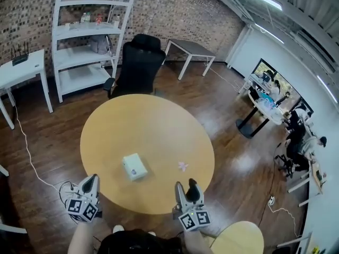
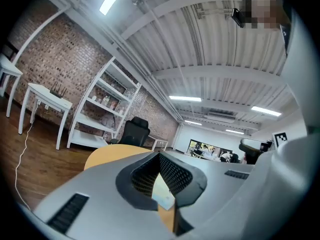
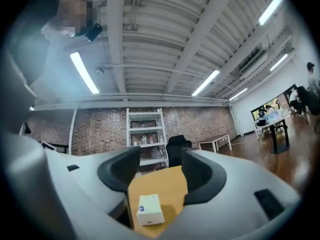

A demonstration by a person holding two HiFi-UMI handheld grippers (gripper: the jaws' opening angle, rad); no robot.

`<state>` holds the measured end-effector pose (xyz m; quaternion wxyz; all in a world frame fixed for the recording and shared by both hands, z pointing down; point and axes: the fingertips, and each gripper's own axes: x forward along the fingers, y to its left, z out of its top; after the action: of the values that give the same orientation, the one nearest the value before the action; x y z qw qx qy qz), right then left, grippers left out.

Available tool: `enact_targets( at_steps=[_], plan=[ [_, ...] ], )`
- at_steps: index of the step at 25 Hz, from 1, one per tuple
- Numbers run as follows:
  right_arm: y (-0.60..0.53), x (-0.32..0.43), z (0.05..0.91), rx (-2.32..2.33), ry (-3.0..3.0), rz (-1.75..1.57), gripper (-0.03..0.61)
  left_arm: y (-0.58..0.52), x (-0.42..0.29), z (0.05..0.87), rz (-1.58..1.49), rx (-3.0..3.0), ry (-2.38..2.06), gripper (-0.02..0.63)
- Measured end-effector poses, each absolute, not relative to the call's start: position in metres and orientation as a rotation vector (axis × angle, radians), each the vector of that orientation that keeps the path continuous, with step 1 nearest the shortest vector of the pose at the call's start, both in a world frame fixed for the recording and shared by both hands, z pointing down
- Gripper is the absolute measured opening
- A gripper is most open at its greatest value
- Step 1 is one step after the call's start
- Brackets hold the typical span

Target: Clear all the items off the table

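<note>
A white box with a small purple mark lies on the round wooden table, toward its near side. To its right lies a small pink item. My left gripper hovers off the table's near left edge, jaws together and empty. In the left gripper view the white box shows through the narrow slit below the left gripper. My right gripper hangs over the near right edge, open. The right gripper frames the white box, which lies ahead on the table, apart from the jaws.
A black office chair stands at the table's far side, with a white shelf unit behind it. A white side table is at far left and a low table at the back. A second round tabletop sits near right. A cable runs over the floor.
</note>
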<state>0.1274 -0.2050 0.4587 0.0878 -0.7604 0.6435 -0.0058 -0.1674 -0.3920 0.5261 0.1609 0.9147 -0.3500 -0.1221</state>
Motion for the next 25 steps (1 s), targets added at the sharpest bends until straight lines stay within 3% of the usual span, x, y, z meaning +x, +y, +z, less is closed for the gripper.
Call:
enact_targets(
  at_steps=[7,14,19,20,25],
  plan=[
    [-0.161,0.175,0.444,-2.498,1.878,0.155,0.279,-0.366,-0.103,0.486,-0.400,2.737,-0.828,0.000],
    [-0.118,0.216,0.445,-2.610,1.777,0.244,0.089,-0.325,-0.076,0.484,-0.313,2.863,-0.792,0.000],
    [-0.109,0.231,0.454,-2.606,1.735,0.183,0.054,-0.314,-0.088,0.494,-0.230,2.876,-0.852,0.000],
    [-0.109,0.233,0.457,-2.618,1.727,0.167,0.005,-0.314,-0.092,0.495,-0.217,2.875,-0.867,0.000],
    [-0.120,0.245,0.461,-2.608,1.721,0.103,0.003,-0.329,-0.104,0.487,-0.232,2.844,-0.946,0.000]
  ],
)
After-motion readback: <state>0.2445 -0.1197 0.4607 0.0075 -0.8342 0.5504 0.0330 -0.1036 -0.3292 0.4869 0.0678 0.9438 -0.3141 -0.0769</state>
